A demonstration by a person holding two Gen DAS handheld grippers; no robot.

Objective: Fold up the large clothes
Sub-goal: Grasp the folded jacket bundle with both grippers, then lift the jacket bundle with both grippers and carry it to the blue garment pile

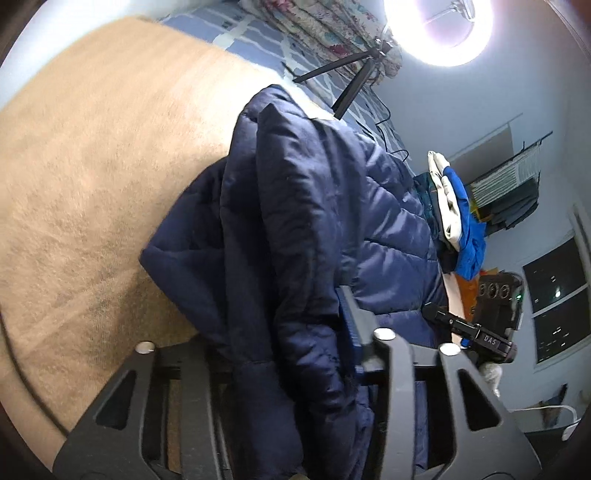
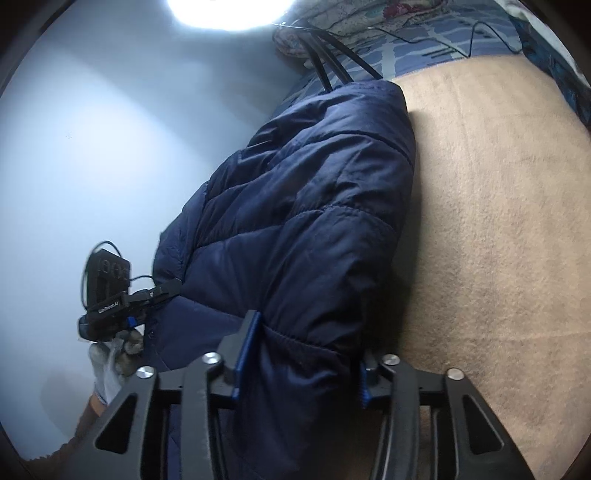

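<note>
A navy quilted puffer jacket (image 1: 325, 206) hangs lifted over a tan fleece blanket (image 1: 92, 177). In the left wrist view my left gripper (image 1: 291, 325) is shut on a thick fold of it. One blue-padded finger (image 1: 349, 314) shows and the fabric covers the other. In the right wrist view my right gripper (image 2: 310, 347) is shut on the bunched edge of the jacket (image 2: 303, 206), with a pad on either side. Each gripper shows in the other's view, the right gripper (image 1: 439, 317) and the left gripper (image 2: 162, 290), both at the jacket's near edge.
A ring light (image 1: 439, 29) on a black tripod (image 1: 351, 77) stands behind the jacket on blue patterned bedding (image 1: 251, 33). A pile of clothes (image 1: 454, 206) lies to the right. A gloved hand (image 2: 107, 369) holds the left gripper. Black cables (image 2: 480, 33) cross the bedding.
</note>
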